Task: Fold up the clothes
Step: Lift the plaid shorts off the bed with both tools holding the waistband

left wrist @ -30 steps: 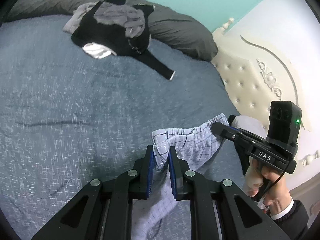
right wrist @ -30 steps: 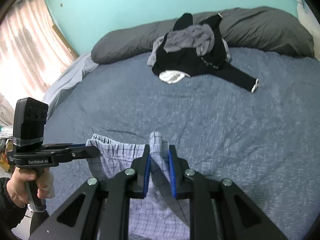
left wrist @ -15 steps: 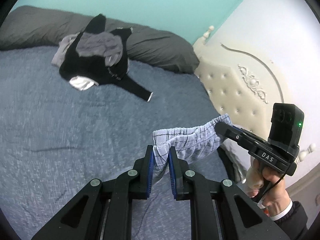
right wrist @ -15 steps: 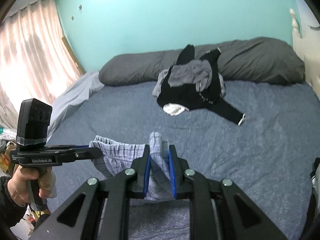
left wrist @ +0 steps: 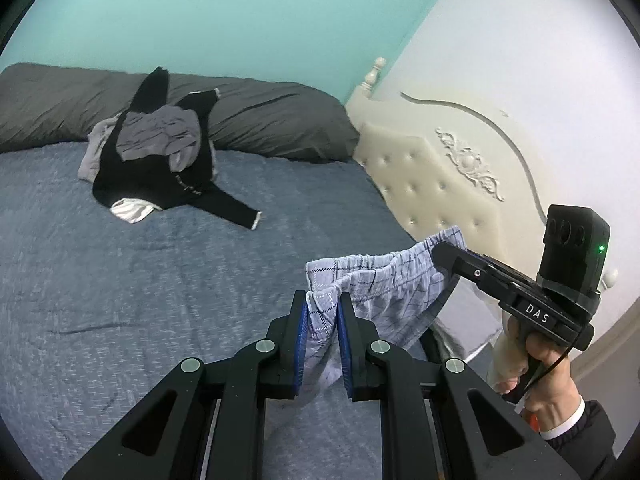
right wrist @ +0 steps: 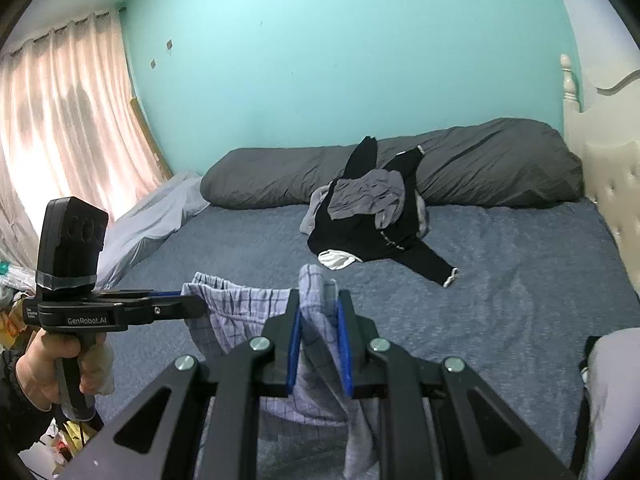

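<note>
Pale blue checked shorts (left wrist: pixel 384 296) hang in the air above the bed, stretched by their elastic waistband between both grippers. My left gripper (left wrist: pixel 323 300) is shut on one end of the waistband; in the right wrist view it (right wrist: pixel 196 304) comes in from the left. My right gripper (right wrist: pixel 318 300) is shut on the other end, and the cloth (right wrist: pixel 244 308) sags between the two. In the left wrist view the right gripper (left wrist: pixel 444 252) pinches the far corner, with a hand (left wrist: pixel 544 368) on its handle.
A heap of black, grey and white clothes (left wrist: pixel 160 160) lies at the far side of the blue bedspread (left wrist: pixel 120 280), against a long dark grey pillow (right wrist: pixel 480 164). A cream tufted headboard (left wrist: pixel 432 184) stands at the right. Curtains (right wrist: pixel 60 120) hang at the left.
Both grippers have risen with the shorts, lifting them off the bedspread. The view now takes in more wall and headboard. Both grips are unchanged.
</note>
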Demonstrator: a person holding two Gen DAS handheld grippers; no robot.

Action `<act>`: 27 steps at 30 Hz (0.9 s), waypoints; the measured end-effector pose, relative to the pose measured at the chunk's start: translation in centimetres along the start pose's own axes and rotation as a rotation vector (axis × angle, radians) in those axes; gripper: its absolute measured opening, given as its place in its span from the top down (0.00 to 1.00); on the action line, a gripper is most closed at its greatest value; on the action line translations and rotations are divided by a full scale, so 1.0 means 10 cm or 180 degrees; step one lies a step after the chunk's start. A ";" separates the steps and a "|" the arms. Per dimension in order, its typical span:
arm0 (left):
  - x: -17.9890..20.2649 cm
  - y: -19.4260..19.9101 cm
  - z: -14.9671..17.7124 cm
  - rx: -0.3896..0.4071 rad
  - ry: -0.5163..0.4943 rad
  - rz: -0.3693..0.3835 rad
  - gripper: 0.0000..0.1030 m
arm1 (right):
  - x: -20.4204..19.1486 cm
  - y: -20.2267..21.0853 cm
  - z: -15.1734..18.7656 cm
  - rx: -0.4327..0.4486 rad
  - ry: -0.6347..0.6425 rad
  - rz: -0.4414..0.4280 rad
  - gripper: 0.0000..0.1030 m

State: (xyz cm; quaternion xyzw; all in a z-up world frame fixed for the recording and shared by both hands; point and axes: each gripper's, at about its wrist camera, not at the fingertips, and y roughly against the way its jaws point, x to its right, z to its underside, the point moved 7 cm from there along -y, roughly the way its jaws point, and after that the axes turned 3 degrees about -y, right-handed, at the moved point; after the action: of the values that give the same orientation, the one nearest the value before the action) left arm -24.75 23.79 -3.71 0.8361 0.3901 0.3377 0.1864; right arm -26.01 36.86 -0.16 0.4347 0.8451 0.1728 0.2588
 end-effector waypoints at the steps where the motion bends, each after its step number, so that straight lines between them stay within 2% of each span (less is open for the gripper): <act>1: 0.08 0.01 -0.01 0.0004 -0.0022 0.0014 0.85 | 0.02 0.06 0.00 0.0011 0.0003 0.0015 0.85; 13: 0.92 -0.07 -0.04 -0.0021 -0.0276 0.0110 0.85 | 0.35 0.91 -0.01 0.0167 -0.0045 0.0185 0.85; 27: 1.74 -0.35 -0.02 -0.0103 -0.0514 0.0243 0.85 | 0.89 1.62 0.11 0.0305 -0.0161 0.0365 0.85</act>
State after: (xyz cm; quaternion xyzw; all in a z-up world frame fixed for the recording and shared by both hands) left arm -18.58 39.52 1.70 0.8717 0.3362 0.2823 0.2178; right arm -19.26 53.34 4.81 0.4985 0.8193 0.1356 0.2486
